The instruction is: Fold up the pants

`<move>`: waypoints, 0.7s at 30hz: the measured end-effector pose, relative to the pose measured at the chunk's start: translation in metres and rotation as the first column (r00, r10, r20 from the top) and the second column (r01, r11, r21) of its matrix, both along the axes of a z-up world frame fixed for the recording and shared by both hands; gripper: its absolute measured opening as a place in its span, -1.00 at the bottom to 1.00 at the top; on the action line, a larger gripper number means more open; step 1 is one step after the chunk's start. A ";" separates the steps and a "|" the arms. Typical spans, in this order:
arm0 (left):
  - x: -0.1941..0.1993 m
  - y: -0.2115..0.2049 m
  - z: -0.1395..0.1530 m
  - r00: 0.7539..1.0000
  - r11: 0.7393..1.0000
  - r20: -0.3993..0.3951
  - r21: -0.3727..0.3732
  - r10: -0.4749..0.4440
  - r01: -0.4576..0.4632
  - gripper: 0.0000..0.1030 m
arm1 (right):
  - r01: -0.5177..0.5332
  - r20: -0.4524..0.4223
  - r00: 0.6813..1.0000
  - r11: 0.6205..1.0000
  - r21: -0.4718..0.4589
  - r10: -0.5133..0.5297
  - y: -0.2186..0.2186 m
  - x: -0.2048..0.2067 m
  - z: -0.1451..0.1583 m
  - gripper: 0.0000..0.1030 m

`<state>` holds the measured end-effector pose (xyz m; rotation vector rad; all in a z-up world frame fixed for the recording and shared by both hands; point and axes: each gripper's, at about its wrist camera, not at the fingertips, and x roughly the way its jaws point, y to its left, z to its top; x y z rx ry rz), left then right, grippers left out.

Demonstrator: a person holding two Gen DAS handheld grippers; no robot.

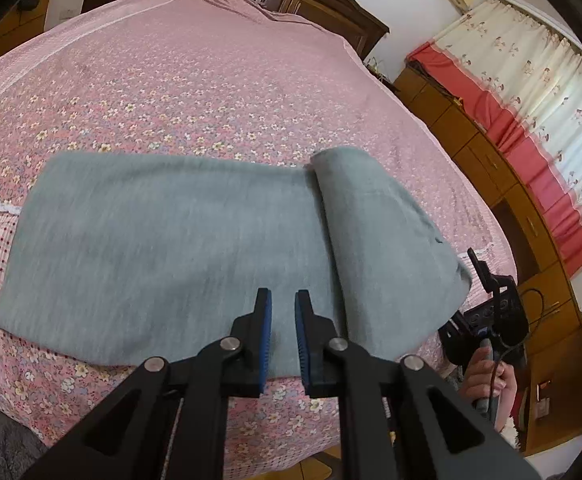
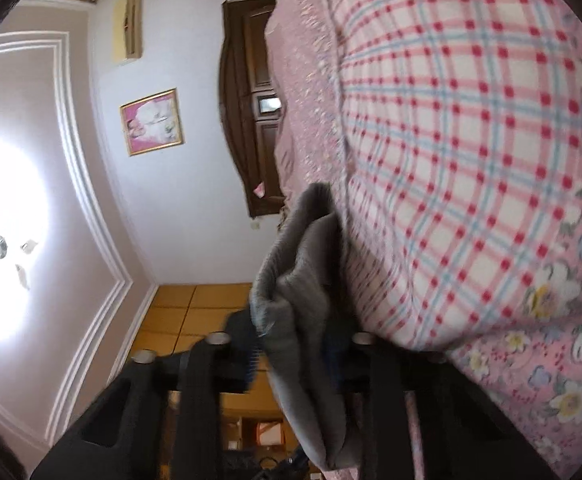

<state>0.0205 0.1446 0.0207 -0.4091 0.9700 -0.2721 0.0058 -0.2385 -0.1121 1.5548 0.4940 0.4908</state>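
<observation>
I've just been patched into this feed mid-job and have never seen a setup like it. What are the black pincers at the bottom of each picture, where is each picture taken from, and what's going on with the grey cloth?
There is no robot arm here. A person holds a two-finger gripper in each hand, and each gripper carries a wide-angle camera looking forward along its fingers.

The left wrist view shows the left gripper, open and empty, hovering over the grey pants. They lie on a pink floral bedspread, with their right end folded over. At the lower right you can see the person's right hand holding the other tool.

The right wrist view is rolled sideways, so the ceiling light appears at left and the bed at right. There the right gripper is shut on a bunched edge of the pants, beside the checked panel of the bedspread.
</observation>
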 end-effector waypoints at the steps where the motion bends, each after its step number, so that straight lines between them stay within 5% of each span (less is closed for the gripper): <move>1: -0.001 0.002 -0.001 1.000 1.000 -0.002 -0.003 0.000 0.000 -0.78 | 0.000 -0.019 1.000 1.000 -0.016 0.000 -0.003 0.001 0.002 -0.64; 5: -0.005 0.012 -0.002 1.000 1.000 0.000 0.005 0.015 -0.015 -0.78 | 0.092 -0.065 0.992 0.971 -0.223 -0.109 -0.059 -0.004 0.037 -0.69; 7: -0.009 0.023 -0.002 0.999 0.999 0.004 -0.002 0.032 -0.032 -0.78 | 0.130 -0.051 0.985 0.906 -0.402 -0.163 -0.093 -0.015 0.074 -0.69; 9: -0.012 0.036 -0.002 0.998 0.998 0.013 -0.011 0.055 -0.055 -0.76 | 0.155 -0.030 0.977 0.799 -0.581 -0.212 -0.113 -0.022 0.115 -0.69; 12: -0.014 0.048 -0.006 0.997 0.997 0.026 -0.022 0.077 -0.076 -0.70 | 0.155 0.013 0.973 0.606 -0.780 -0.232 -0.116 -0.025 0.163 -0.70; 15: -0.015 0.059 -0.013 0.994 0.994 0.028 -0.041 0.103 -0.102 -0.70 | 0.148 0.078 0.973 0.326 -0.934 -0.219 -0.072 -0.024 0.208 -0.70; 18: -0.020 0.072 -0.019 0.991 0.990 0.028 -0.058 0.129 -0.127 -0.70 | 0.168 0.163 0.979 0.030 -0.985 -0.123 -0.007 -0.016 0.251 -0.71; 21: -0.028 0.087 -0.020 0.986 0.986 0.040 -0.056 0.159 -0.157 -0.68 | 0.203 0.196 0.979 -0.198 -0.959 0.053 0.082 -0.009 0.269 -0.71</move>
